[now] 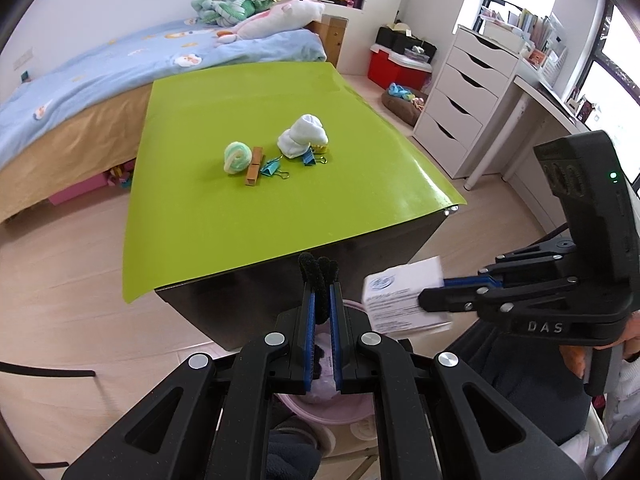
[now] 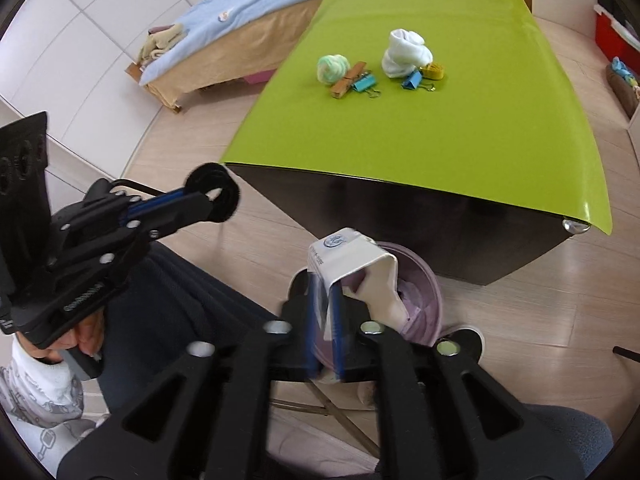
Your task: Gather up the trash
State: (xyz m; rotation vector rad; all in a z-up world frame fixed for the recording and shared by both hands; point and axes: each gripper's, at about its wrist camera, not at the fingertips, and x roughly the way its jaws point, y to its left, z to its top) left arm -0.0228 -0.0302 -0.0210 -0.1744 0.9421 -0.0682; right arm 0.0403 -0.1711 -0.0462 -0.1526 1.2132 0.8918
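My left gripper [image 1: 322,286] is shut on a black fuzzy ring [image 1: 320,270], held just off the near edge of the green table [image 1: 280,220]; from the right wrist view that left gripper [image 2: 208,200] and the ring [image 2: 230,188] are at the left. My right gripper [image 2: 325,284] pinches one wall of a flattened white carton [image 2: 352,252] above the pink bin [image 2: 424,276]. The left wrist view has this right gripper [image 1: 434,292] and the carton [image 1: 400,296] at the right. Pink bin [image 1: 352,414] lies below the left fingers.
On the table lie a green-white yarn ball [image 1: 238,156], a white cloth bundle [image 1: 304,136], a wooden clip [image 1: 254,170], two blue binder clips [image 1: 272,169] and a yellow piece [image 1: 320,147]. A bed stands beyond, white drawers [image 1: 464,92] to the right. Dark trouser legs are beside the bin.
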